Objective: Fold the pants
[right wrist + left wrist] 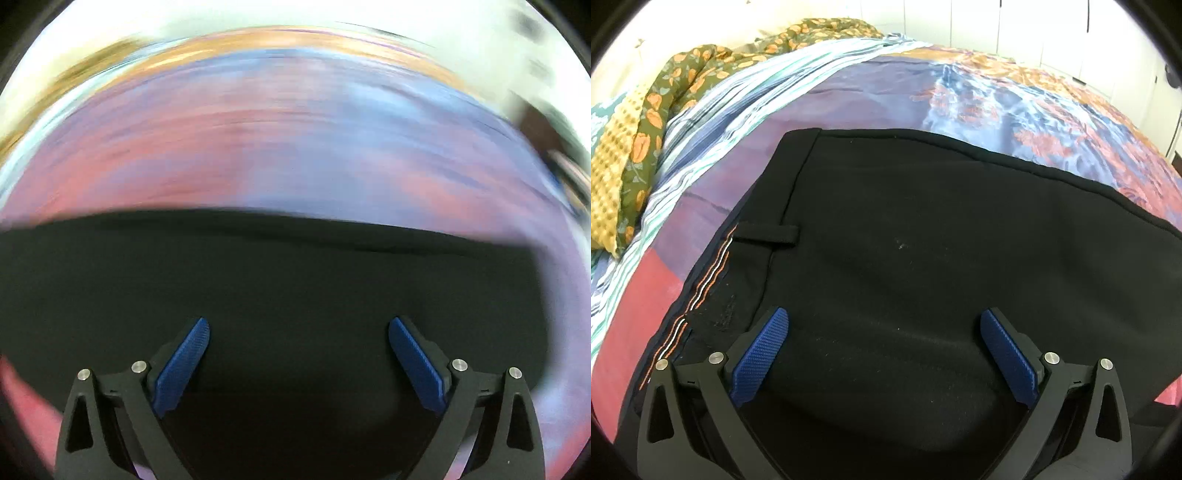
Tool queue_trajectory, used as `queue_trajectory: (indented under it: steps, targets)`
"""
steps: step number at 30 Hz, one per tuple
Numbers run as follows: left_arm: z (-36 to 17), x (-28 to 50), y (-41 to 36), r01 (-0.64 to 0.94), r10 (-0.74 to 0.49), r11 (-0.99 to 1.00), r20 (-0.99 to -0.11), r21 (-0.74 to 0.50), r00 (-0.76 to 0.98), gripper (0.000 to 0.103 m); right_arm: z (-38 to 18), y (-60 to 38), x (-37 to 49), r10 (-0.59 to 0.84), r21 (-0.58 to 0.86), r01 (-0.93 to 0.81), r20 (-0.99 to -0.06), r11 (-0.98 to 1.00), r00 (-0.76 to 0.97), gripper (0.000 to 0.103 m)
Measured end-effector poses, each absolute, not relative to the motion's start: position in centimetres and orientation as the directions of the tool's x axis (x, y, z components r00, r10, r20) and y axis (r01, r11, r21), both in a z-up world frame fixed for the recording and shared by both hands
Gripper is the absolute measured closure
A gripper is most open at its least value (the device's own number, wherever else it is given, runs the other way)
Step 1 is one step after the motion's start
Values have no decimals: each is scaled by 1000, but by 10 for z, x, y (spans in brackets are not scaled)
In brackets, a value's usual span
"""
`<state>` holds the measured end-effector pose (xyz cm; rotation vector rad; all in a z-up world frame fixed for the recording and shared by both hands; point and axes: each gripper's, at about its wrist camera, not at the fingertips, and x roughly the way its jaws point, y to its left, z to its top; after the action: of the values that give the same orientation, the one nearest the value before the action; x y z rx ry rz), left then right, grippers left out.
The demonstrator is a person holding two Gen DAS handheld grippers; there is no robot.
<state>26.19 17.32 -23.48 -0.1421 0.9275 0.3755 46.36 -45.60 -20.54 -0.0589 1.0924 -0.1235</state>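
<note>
Two blue-padded black grippers, left and right, hover with jaws apart over black fabric pants on a colourful patterned bedspread.

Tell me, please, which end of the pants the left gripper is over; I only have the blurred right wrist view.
Observer: The left gripper hangs open over the waistband end of the pants; a belt loop shows just ahead of it, to its left.
Operator: Thank you. Is anything else lying on the bed?
Observer: Yes, an olive blanket with orange flowers is bunched along the far left edge of the bedspread, apart from the pants.
Operator: Is the left gripper holding any cloth?
Observer: No, its blue pads stand wide apart with only flat black cloth showing between them.
</note>
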Motion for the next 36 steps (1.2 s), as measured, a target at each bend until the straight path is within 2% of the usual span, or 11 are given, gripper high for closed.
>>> queue_trajectory:
  steps: [2, 7, 10, 12, 13, 14, 21, 28, 30, 34, 36]
  targets:
    - [-236, 261, 172, -378, 261, 925, -800, 46, 541, 0, -188, -535, 457, -229, -123, 255, -864, 959, 447, 7]
    - [-238, 264, 172, -380, 273, 923, -797, 58, 539, 0, -179, -575, 450, -52, 54, 203, -872, 978, 486, 12]
    - [-238, 264, 173, -380, 272, 923, -797, 59, 539, 0, -192, -567, 453, 26, 102, 140, -888, 985, 459, 35]
    - [-238, 264, 173, -380, 272, 923, -797, 59, 539, 1, -201, -554, 453, 26, 83, 115, -905, 990, 424, 69]
    - [-238, 264, 173, -380, 273, 923, -797, 59, 539, 0, -197, -551, 447, -4, 48, 109, -901, 993, 433, 77]
    - [-238, 264, 173, -380, 273, 923, -797, 59, 540, 0, -189, -549, 435, -13, 36, 98, -890, 995, 456, 98]
    - [-240, 264, 173, -378, 274, 924, -800, 64, 534, 0, -106, -507, 288, 56, -11, -103, -783, 995, 620, 98]
    - [-222, 255, 169, -354, 237, 933, -856, 68, 459, 1, -139, -508, 139, -65, -85, -9, -828, 996, 557, 96]
    - [-207, 232, 164, -348, 186, 937, -854, 5, 487, 1, -152, -518, 115, -158, -136, 81, -852, 987, 499, 84]
    - [-191, 183, 135, -304, 97, 949, -842, -82, 531, 1, -134, -510, 85, -183, -122, 146, -811, 982, 555, 63]
    - [-188, 159, 112, -261, 54, 959, -834, -110, 550, 1, -120, -492, 78, -176, -107, 148, -774, 983, 609, 43]
